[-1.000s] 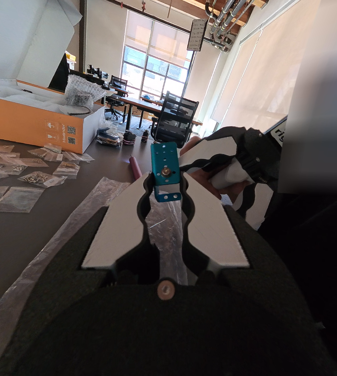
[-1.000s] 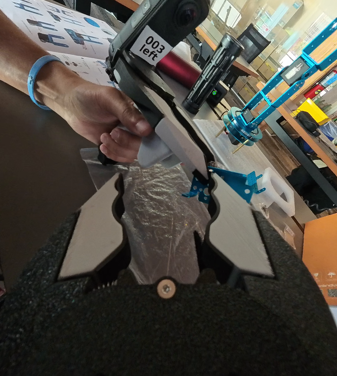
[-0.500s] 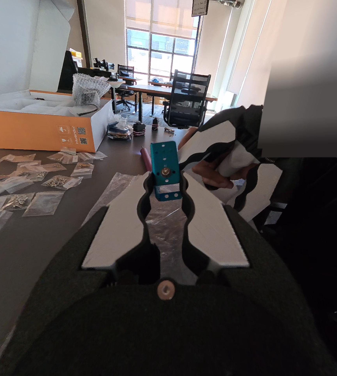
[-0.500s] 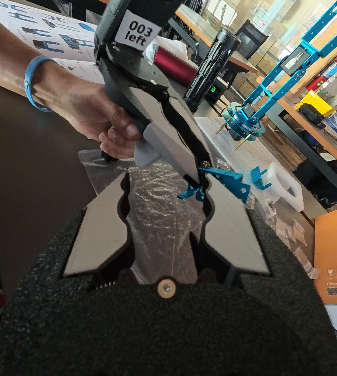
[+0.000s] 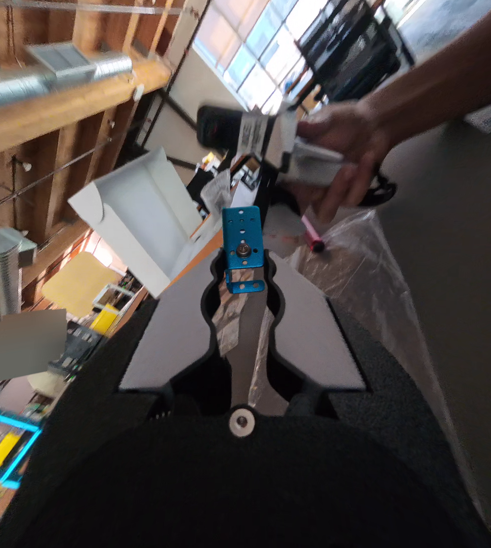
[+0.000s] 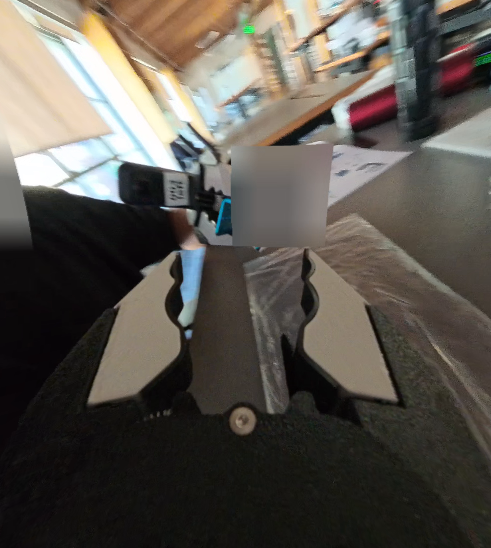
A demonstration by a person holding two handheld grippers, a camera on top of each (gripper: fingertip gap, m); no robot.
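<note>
Blue perforated metal bracket pinched at its bent foot between the left gripper tips, long axis pointing straight out beyond them (screw head facing the camera). Farther right, over crinkled clear plastic, right gripper spread wide, empty, well apart.

A blue bracket fills the gap between the left gripper tips. At two o'clock, a hand blocks passage; clear plastic sheet covers the table at three o'clock.
</note>
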